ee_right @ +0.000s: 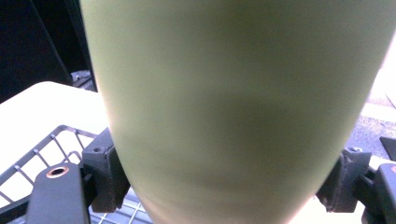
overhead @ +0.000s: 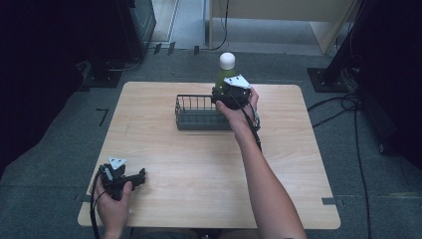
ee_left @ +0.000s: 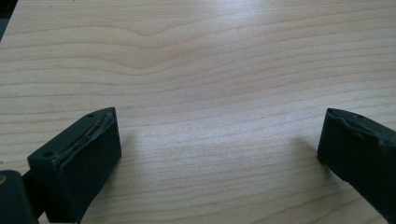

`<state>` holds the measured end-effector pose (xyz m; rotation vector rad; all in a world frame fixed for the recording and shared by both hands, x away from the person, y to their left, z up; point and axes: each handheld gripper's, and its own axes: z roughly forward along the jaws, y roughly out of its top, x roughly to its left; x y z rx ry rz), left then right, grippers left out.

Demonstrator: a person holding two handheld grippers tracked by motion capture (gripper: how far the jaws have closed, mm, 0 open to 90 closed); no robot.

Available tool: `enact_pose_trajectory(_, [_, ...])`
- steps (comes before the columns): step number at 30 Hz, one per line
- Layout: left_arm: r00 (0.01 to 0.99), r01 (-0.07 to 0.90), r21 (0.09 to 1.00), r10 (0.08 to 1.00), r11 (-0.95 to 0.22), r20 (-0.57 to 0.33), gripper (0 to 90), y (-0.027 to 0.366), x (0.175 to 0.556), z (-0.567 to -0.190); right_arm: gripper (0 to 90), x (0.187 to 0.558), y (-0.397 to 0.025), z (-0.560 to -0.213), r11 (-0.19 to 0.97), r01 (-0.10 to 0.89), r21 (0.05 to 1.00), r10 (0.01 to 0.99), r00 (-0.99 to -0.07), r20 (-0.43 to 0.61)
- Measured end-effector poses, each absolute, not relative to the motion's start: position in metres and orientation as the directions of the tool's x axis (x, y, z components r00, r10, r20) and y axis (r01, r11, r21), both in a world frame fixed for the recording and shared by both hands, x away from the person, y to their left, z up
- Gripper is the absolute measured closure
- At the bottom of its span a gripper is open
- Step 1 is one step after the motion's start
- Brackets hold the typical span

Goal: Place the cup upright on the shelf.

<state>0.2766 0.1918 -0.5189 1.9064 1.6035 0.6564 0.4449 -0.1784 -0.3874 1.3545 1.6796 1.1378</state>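
Note:
A green bottle point(overhead: 222, 75) with a white cap stands upright over the right end of a dark wire basket point(overhead: 196, 113) at the far middle of the table. My right gripper point(overhead: 225, 93) is shut on the bottle's lower body; in the right gripper view the green bottle point(ee_right: 233, 107) is pressed between both black jaws, with the basket's wire rim point(ee_right: 42, 149) just below at the left. My left gripper point(overhead: 140, 177) rests low near the table's front left corner, open, with bare wood between its jaws point(ee_left: 219, 149).
The light wooden table point(overhead: 199, 164) has free room across its middle and right side. Dark stands, cables and equipment ring the table on the grey carpet.

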Motion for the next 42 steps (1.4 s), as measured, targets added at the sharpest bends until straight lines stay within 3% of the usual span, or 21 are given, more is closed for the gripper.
enact_pose_trajectory(22, [0.166,0.713,0.689,0.986,-0.130,0.013,0.0,0.192,0.277,-0.519,18.7,0.452,-0.186,-0.403,0.012,0.401,0.916,0.970,-0.226,0.086])
enact_pose_trajectory(36, [0.167,0.713,0.689,0.986,-0.130,0.014,0.0,0.192,0.277,-0.519,11.8,0.445,-0.192,-0.401,0.005,0.435,0.901,0.967,-0.231,0.107])
enact_pose_trajectory(42, [0.166,0.714,0.688,0.986,-0.129,0.013,0.0,0.192,0.277,-0.519,4.9,0.436,-0.198,-0.400,-0.023,0.447,0.894,0.961,-0.236,0.143])
